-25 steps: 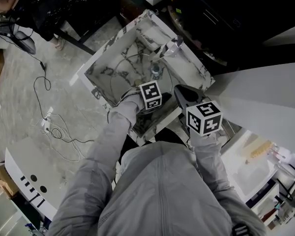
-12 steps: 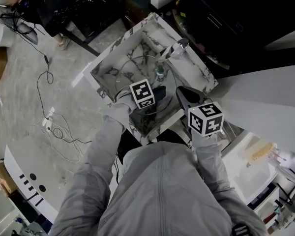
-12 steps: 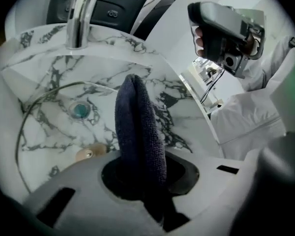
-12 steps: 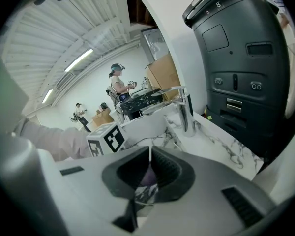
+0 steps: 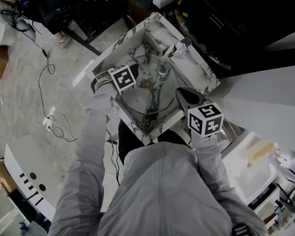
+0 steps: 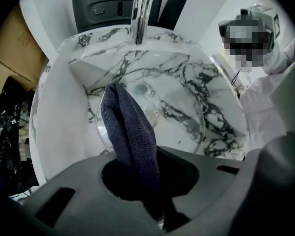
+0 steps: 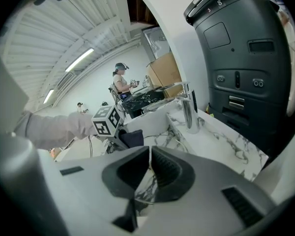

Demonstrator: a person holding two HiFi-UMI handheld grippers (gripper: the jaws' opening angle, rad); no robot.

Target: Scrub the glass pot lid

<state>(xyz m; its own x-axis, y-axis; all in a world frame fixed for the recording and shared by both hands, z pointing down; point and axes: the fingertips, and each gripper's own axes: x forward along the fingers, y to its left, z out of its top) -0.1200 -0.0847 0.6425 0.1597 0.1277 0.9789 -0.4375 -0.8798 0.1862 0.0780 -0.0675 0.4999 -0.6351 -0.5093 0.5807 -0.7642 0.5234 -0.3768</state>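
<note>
Left hand-held gripper [image 6: 156, 200] pinches one cloth [image 6: 130, 132] — right hand-held gripper [image 7: 149, 167] clamps one glass lid [image 5: 140, 101].

Legend: the digit "8" is showing on the tall dark grey plastic appliance [image 7: 236, 82] (near its top edge); no other text is proving legible.

glass pot lid [image 5: 152, 100]: 1 | cloth [image 6: 130, 132]: 1 | sink [image 5: 201, 70]: 1 | faucet [image 6: 140, 14]: 1 | left claw [image 6: 147, 156], right claw [image 7: 150, 154]: 2

Cloth [image 6: 132, 139] hides glass lid [image 6: 183, 121] rim — partly.
</note>
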